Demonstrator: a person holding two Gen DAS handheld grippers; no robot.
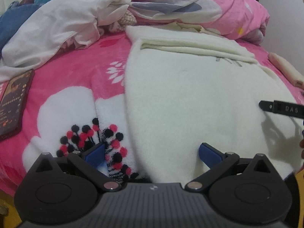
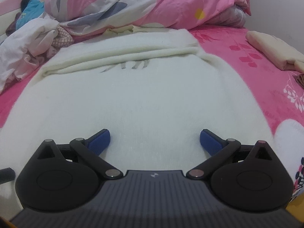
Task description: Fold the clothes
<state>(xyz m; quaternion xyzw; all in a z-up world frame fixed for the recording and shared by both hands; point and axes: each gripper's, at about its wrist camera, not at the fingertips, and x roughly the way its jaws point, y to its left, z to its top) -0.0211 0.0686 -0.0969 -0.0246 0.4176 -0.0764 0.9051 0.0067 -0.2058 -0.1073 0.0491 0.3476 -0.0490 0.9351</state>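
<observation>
Fabric here is a soft, floppy cream fleece garment, best pinched at the near hem under both wide-open, empty claws: left gripper, right gripper.

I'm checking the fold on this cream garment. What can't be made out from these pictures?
- Near hem of the cream garment: both views, hidden behind each tool's body.
- Grey marking: right wrist view, part-covered by the folded-over layer, too small to read.
- Phone screen: left wrist view, too small to read.
</observation>
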